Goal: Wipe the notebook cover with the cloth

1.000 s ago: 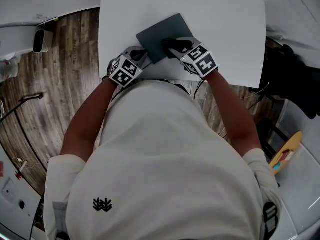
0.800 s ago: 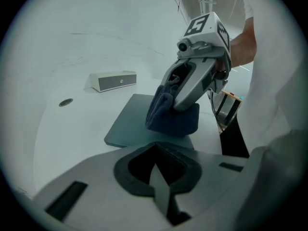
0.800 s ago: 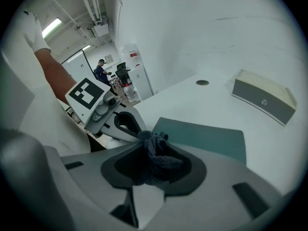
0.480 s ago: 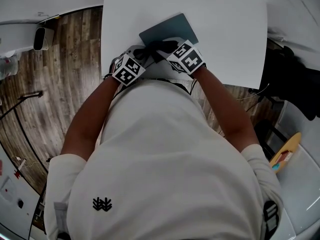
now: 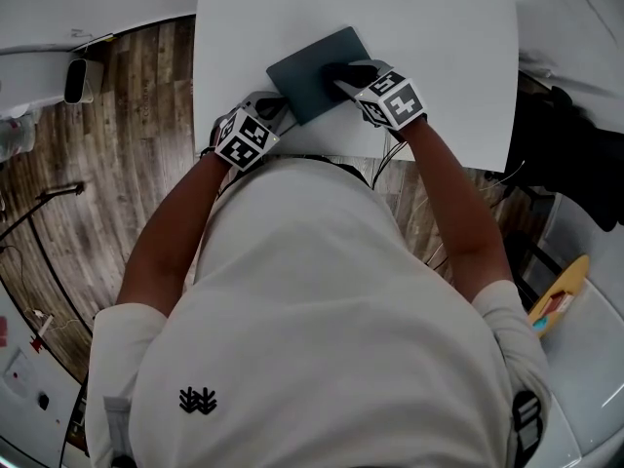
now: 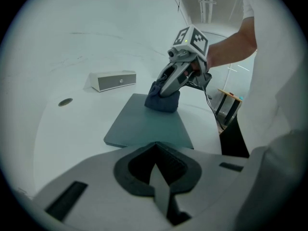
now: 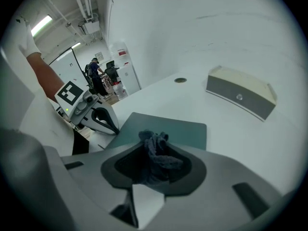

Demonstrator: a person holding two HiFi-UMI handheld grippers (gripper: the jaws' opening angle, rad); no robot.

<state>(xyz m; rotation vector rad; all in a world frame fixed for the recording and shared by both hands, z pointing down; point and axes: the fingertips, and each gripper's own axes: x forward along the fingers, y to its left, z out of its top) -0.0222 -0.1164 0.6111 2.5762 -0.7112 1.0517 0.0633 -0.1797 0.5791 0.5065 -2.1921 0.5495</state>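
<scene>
The notebook (image 5: 310, 61) is laid flat on the desk (image 5: 448, 57), close to its near edge. The cloth (image 7: 155, 150) (dark, bunched) is clamped in the right tool (image 5: 349, 72) and pressed onto the cover. The left tool (image 5: 281, 103) is drawn together, empty, at the notebook's left edge.

I see the flat teal notebook (image 5: 304, 66) by the white counter's (image 5: 448, 57) near edge, the crumpled dark cloth (image 6: 162, 101) on its right half, and a beige box (image 6: 113, 81) at the far edge.
</scene>
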